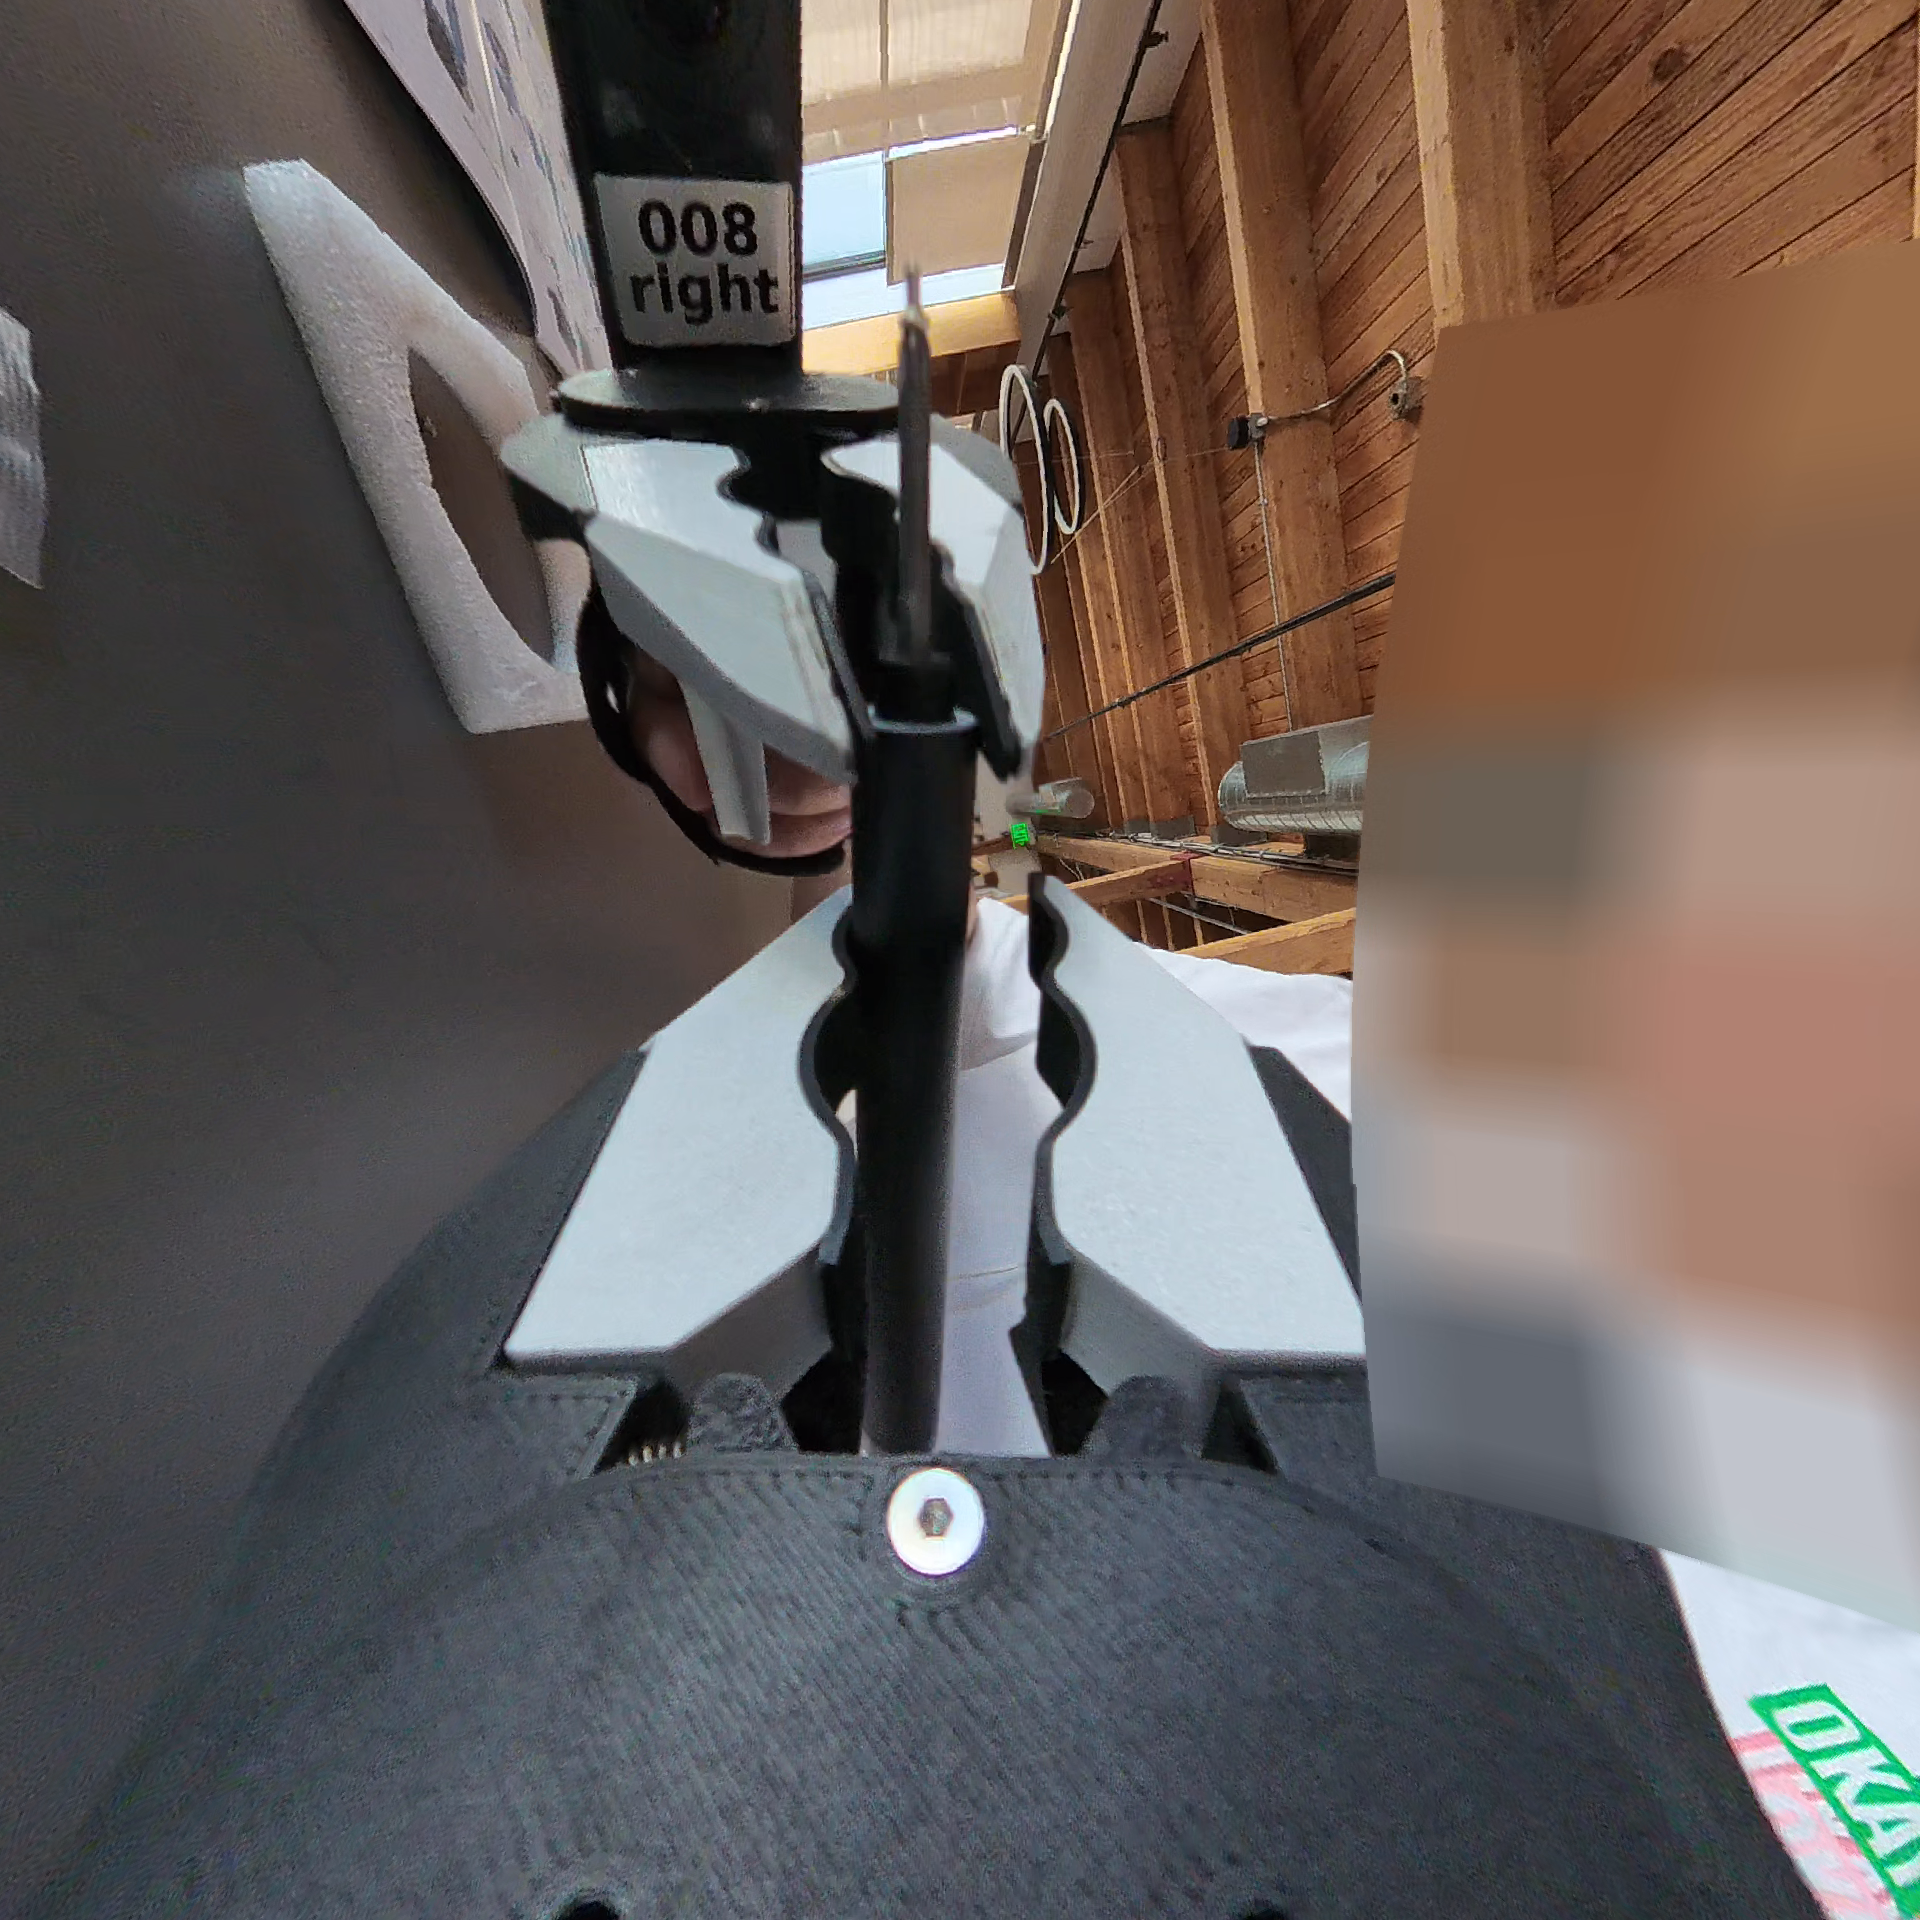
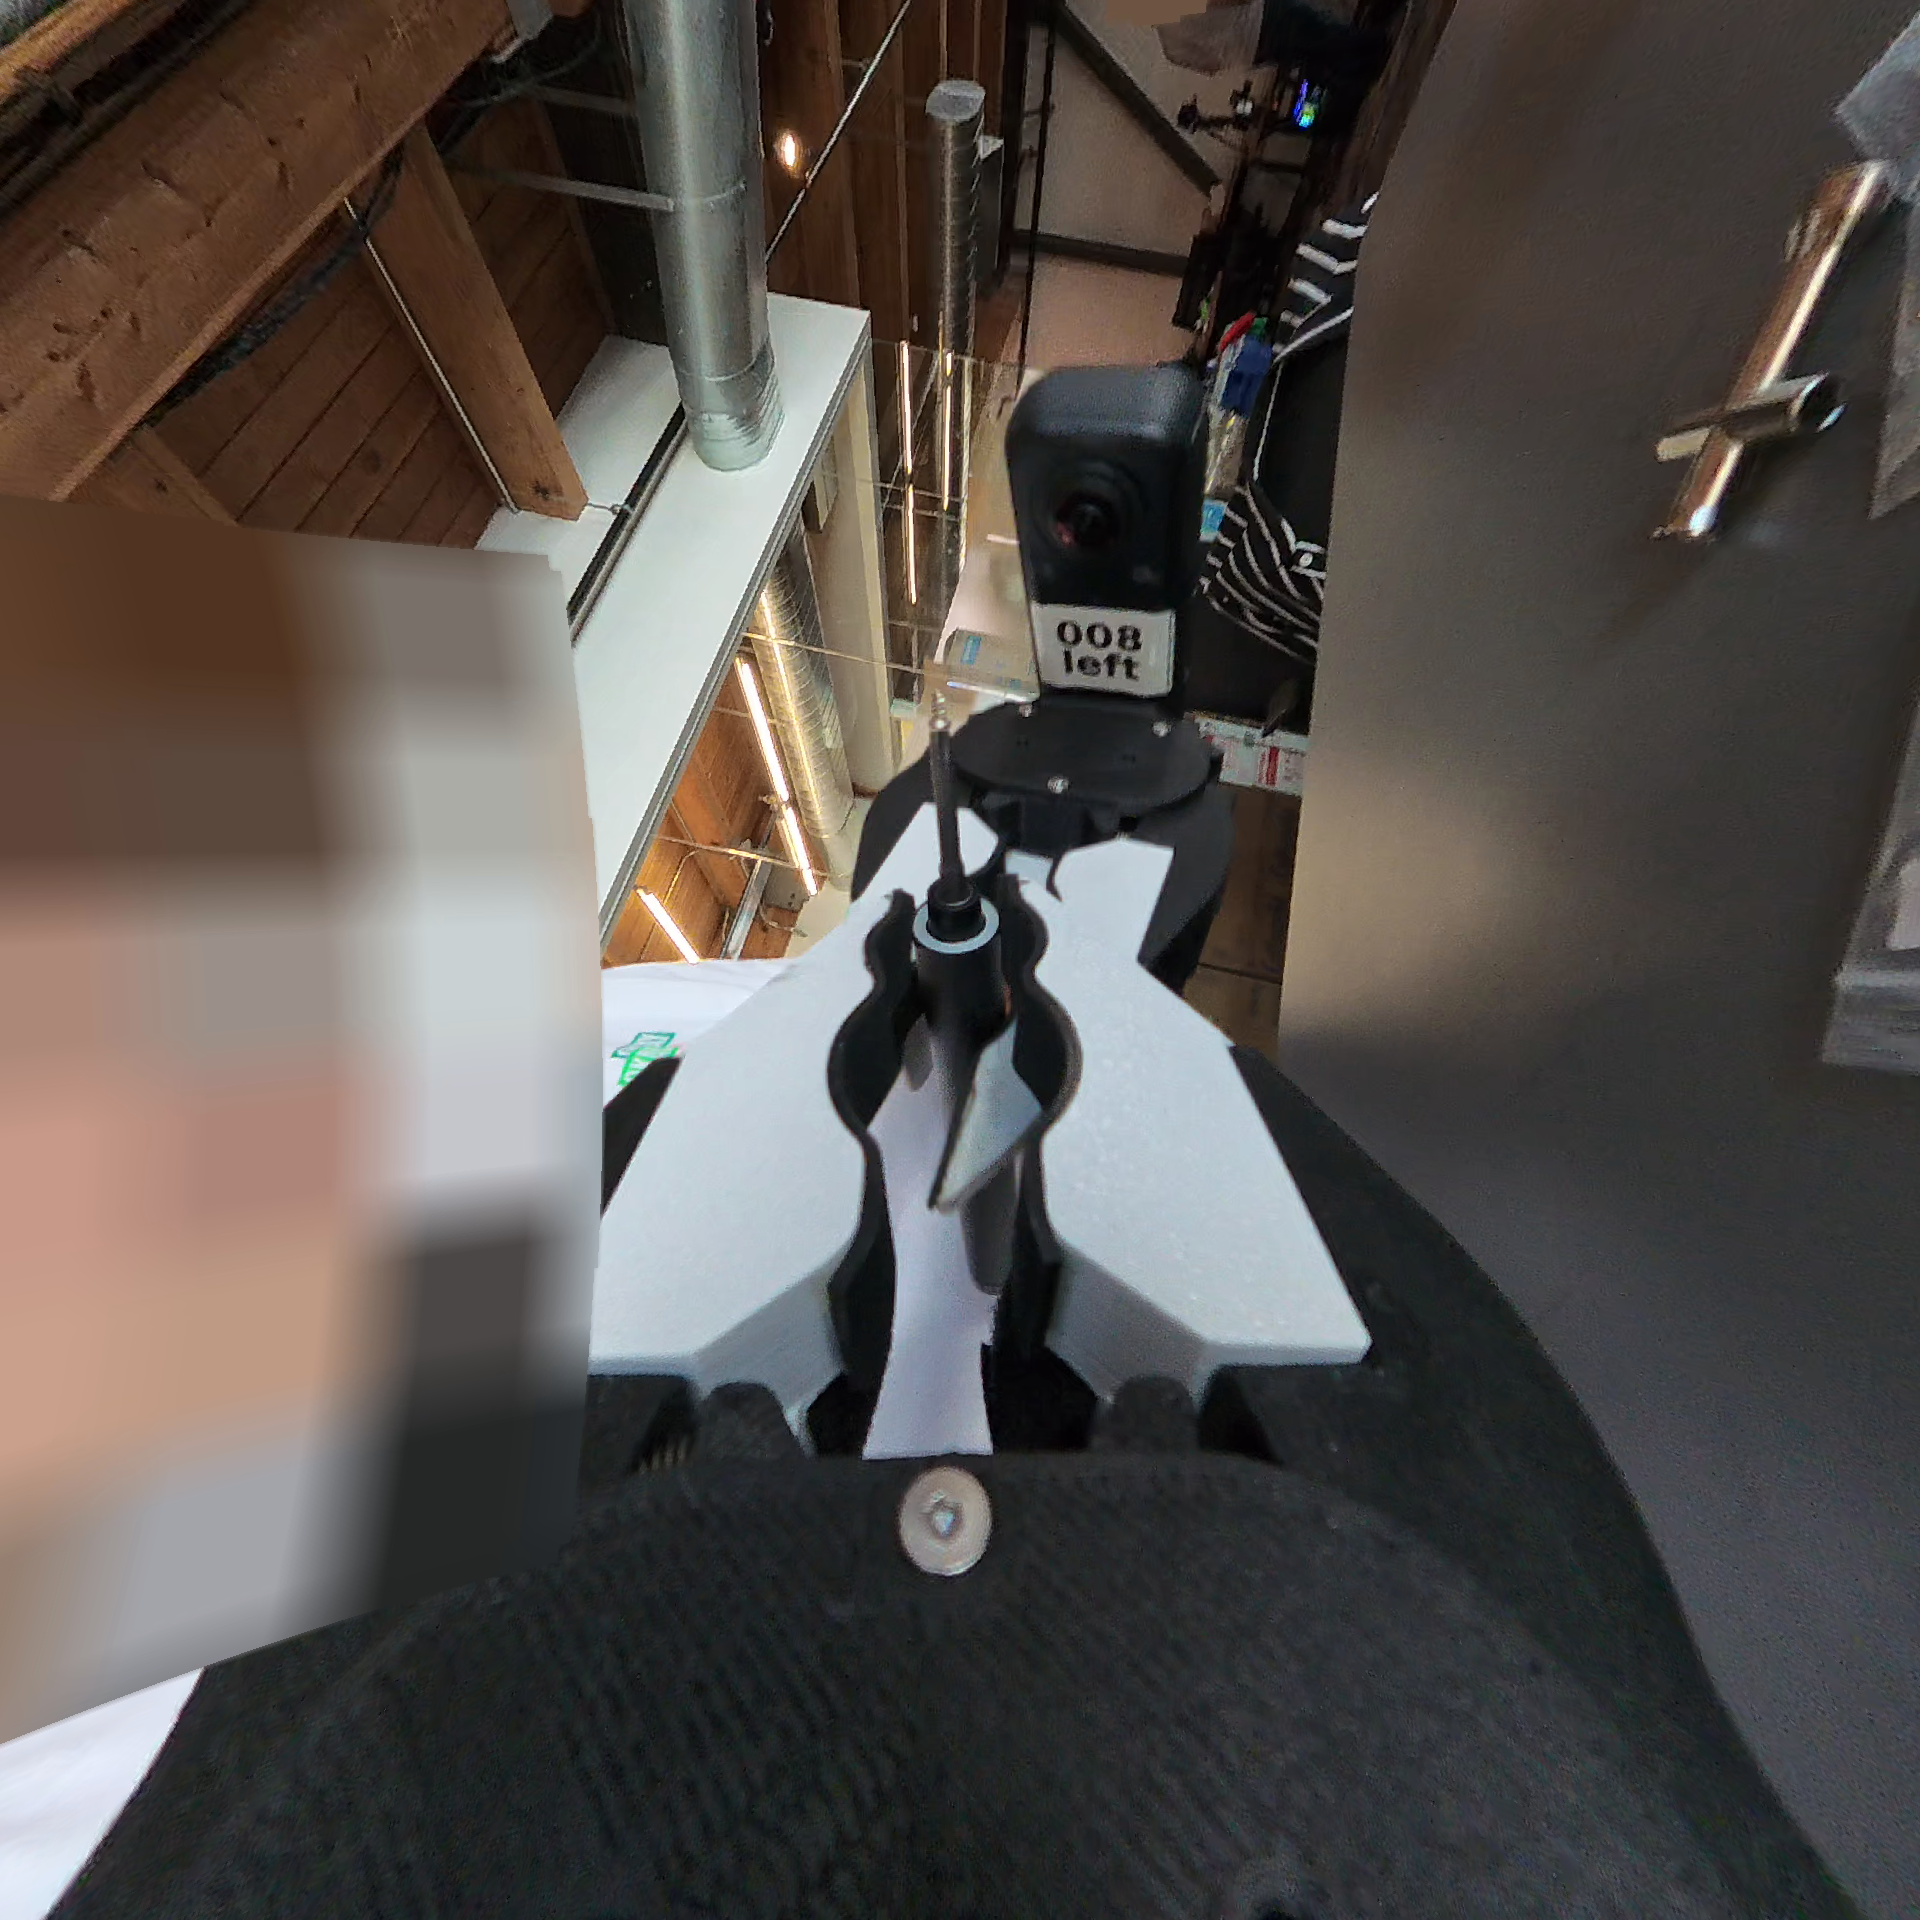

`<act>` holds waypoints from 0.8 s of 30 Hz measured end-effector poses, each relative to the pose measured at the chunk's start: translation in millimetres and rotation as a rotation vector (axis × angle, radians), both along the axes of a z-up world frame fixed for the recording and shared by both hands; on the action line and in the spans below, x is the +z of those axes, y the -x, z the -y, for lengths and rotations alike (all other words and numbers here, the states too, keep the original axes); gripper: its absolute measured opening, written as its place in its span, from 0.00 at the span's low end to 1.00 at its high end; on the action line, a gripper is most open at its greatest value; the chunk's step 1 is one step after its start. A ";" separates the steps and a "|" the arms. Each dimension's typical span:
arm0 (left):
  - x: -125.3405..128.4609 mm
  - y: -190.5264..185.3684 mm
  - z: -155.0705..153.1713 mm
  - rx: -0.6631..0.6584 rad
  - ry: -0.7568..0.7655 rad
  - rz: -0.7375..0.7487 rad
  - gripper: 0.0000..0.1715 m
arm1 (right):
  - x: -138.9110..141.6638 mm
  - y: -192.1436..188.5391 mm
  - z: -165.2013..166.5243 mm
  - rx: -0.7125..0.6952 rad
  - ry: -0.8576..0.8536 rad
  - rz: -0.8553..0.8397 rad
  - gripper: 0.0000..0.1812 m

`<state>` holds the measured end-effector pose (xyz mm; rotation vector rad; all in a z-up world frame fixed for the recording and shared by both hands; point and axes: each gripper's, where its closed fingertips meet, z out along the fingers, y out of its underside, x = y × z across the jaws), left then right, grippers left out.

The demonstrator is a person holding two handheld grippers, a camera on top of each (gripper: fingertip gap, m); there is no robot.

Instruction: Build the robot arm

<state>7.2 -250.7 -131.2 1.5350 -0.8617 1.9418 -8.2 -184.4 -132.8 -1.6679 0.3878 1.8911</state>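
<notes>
A black pen-shaped screwdriver [image 1: 904, 1039] with a thin bit [image 1: 914, 468] runs up between both grippers, which face each other. My left gripper [image 1: 940, 904] has its jaws a little apart around the handle: the left pad touches it and a gap shows at the right pad. My right gripper [image 2: 954, 899] is shut on the screwdriver [image 2: 956, 977] just below its collar; it also shows in the left wrist view [image 1: 920, 748]. A silver clip [image 2: 987, 1122] lies along the handle. A small screw [image 2: 940, 715] sits on the bit tip [image 2: 943, 800]. The left gripper's camera housing [image 2: 1101, 499] stands beyond.
A grey surface [image 1: 208, 935] fills one side, with a white foam piece [image 1: 416, 436] and a chrome cross-shaped wrench [image 2: 1756, 384] on it. A person in a white shirt [image 1: 1195, 997] is close behind the grippers. A hand [image 1: 727, 790] holds the right gripper. Wooden beams and metal ducts [image 2: 717, 229] are overhead. The gap from one gripper's tips to the other's is roughly 6 cm.
</notes>
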 end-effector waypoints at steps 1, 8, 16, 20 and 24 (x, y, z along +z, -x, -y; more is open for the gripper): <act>0.5 0.8 1.1 0.002 0.005 0.000 0.18 | -0.3 -3.1 -1.7 -0.012 -0.003 0.011 0.09; -0.3 13.0 17.2 -0.042 0.016 -0.002 0.14 | 7.5 -21.6 -9.0 -0.057 -0.034 0.016 0.09; 1.7 20.8 24.1 -0.060 -0.010 0.047 0.05 | 19.8 -44.7 -14.9 -0.095 -0.090 0.042 0.09; 9.1 21.8 24.0 -0.069 -0.005 0.093 0.05 | 28.1 -39.9 -17.9 -0.101 -0.126 0.021 0.11; 3.5 19.8 18.4 -0.043 -0.061 0.091 0.05 | 27.1 -26.5 -17.1 -0.085 -0.128 0.052 0.14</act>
